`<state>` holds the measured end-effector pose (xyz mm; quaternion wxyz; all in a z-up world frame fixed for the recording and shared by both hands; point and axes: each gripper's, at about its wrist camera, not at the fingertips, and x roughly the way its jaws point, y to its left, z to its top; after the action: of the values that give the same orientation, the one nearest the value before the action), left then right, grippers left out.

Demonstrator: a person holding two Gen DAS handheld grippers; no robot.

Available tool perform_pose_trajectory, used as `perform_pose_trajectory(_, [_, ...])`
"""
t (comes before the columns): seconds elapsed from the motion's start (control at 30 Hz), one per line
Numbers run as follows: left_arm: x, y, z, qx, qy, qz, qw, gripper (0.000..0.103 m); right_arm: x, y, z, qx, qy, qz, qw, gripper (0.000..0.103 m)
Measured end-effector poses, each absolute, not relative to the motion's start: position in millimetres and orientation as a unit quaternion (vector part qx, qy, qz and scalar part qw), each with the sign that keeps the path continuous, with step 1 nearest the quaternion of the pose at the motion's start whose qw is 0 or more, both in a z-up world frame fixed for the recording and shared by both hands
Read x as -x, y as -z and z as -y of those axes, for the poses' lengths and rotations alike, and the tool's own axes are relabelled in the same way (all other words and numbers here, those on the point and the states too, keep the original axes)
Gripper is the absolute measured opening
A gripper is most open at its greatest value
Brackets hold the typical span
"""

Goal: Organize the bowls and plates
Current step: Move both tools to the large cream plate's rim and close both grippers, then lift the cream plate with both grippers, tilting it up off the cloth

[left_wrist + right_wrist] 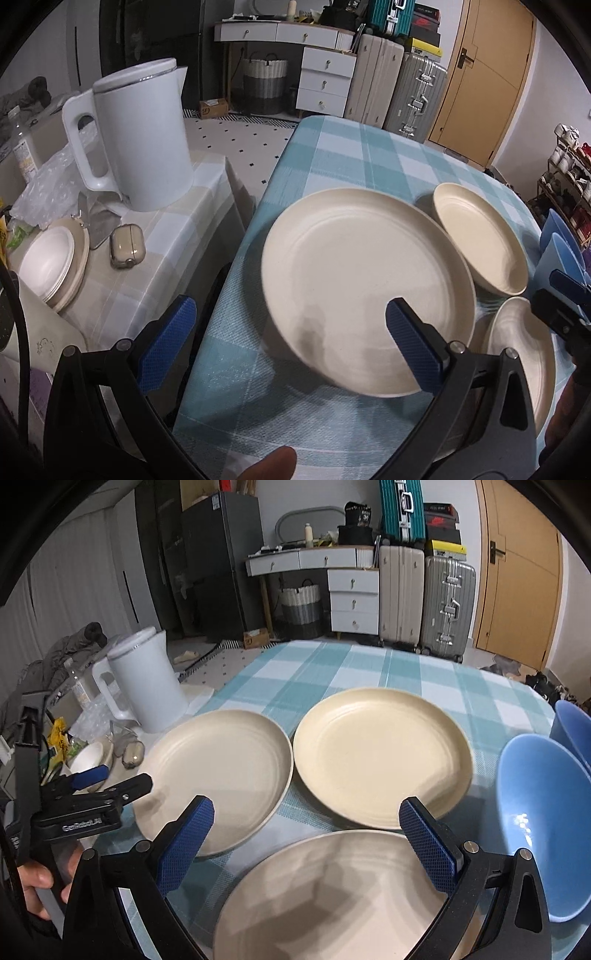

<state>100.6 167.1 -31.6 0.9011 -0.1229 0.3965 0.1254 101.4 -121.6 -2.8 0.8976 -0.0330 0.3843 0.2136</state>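
Three plates (384, 753) on table (332, 664), bowls (535, 812) right

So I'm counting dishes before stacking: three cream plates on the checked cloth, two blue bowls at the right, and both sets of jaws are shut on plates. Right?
Not quite. Both the left gripper and the right gripper have their jaws open, holding nothing; each wrist view shows it. The three cream plates and two blue bowls on the checked cloth are as you say.

A white kettle (142, 136) stands on a beige checked side table (184, 236), with an earbud case (126, 246) near its base. Across the room are a white desk (332, 587), a woven basket (300, 607), suitcases (424, 602) and a wooden door (517, 572).
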Motion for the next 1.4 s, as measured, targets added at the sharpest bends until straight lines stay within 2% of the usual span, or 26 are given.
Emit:
perform_pose_trajectory(0.33, [-102,52,-183,0.139,-0.130,-0.418,0.888,0.103,-115,29,93,0.034,-0.232,-0.413,0.880,0.097])
perform_pose_trajectory(0.43, [-102,56,-185,0.145,-0.127,-0.422,0.886,0.100,-120,36,82,0.037,-0.241,-0.424,0.872,0.090])
perform_pose_trajectory(0.47, [-103,57,-186,0.146,-0.125,-0.423,0.886,0.098,-122,39,80,0.036,-0.242,-0.430,0.869,0.084])
perform_pose_trajectory(0.53, [-103,58,-187,0.150,-0.121,-0.425,0.885,0.090,-126,41,77,0.031,-0.246,-0.438,0.864,0.080])
perform_pose_trajectory(0.63, [-104,60,-191,0.165,-0.120,-0.426,0.881,0.076,-131,47,70,0.025,-0.252,-0.448,0.857,0.080])
perform_pose_trajectory(0.83, [-105,62,-191,0.172,-0.109,-0.426,0.881,0.060,-138,52,62,0.023,-0.251,-0.457,0.853,0.074])
perform_pose_trajectory(0.97, [-105,62,-189,0.175,-0.099,-0.429,0.881,0.050,-141,53,60,0.029,-0.245,-0.462,0.852,0.063])
perform_pose_trajectory(1.3, [-105,63,-186,0.188,-0.080,-0.425,0.882,0.019,-150,60,67,0.023,-0.217,-0.477,0.851,0.024])
perform_pose_trajectory(1.4, [-105,62,-182,0.181,-0.084,-0.423,0.884,0.019,-151,61,68,0.026,-0.211,-0.478,0.852,0.015])
